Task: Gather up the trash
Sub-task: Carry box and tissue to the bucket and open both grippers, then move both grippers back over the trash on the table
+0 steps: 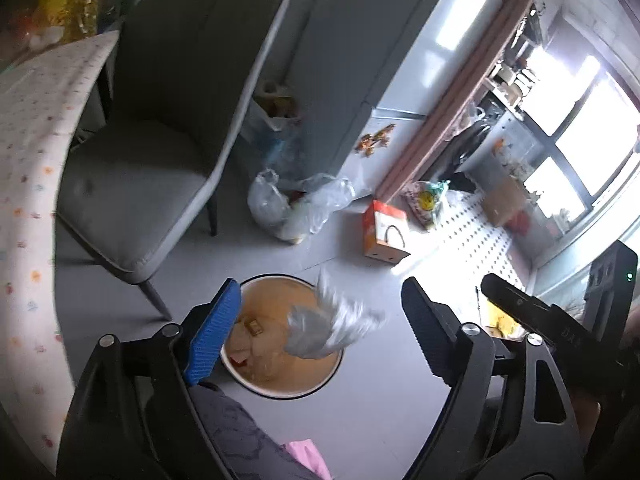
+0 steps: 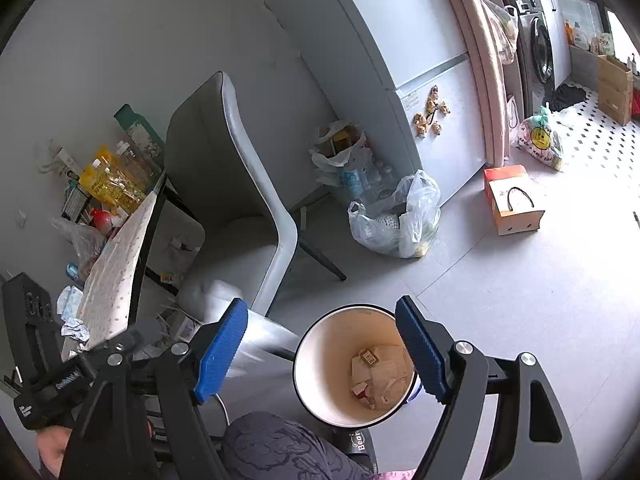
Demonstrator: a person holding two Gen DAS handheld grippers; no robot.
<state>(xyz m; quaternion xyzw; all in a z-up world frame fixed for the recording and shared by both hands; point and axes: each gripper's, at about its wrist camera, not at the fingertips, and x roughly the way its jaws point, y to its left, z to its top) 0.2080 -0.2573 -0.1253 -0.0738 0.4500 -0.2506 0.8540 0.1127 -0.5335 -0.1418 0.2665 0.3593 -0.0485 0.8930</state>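
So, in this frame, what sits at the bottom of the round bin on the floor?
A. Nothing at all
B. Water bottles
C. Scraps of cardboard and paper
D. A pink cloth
C: both wrist views look down into the bin, and brownish cardboard and paper scraps lie on its bottom.

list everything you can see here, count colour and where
bin: 1, white rim, tan inside, on floor below grippers, paper scraps in it
clear wrapper: 1, blurred, over the bin mouth
chair: 1, grey, at the table
table: 1, dotted white cloth, left
bottles: several, yellow and clear, on the table
plastic bags: a cluster, clear, floor by the fridge
fridge: 1, pale grey, magnets on door
box: 1, orange and white, on floor
washer: 1, grey, far room
left gripper: black, one blue pad, open
right gripper: black, blue pads, open
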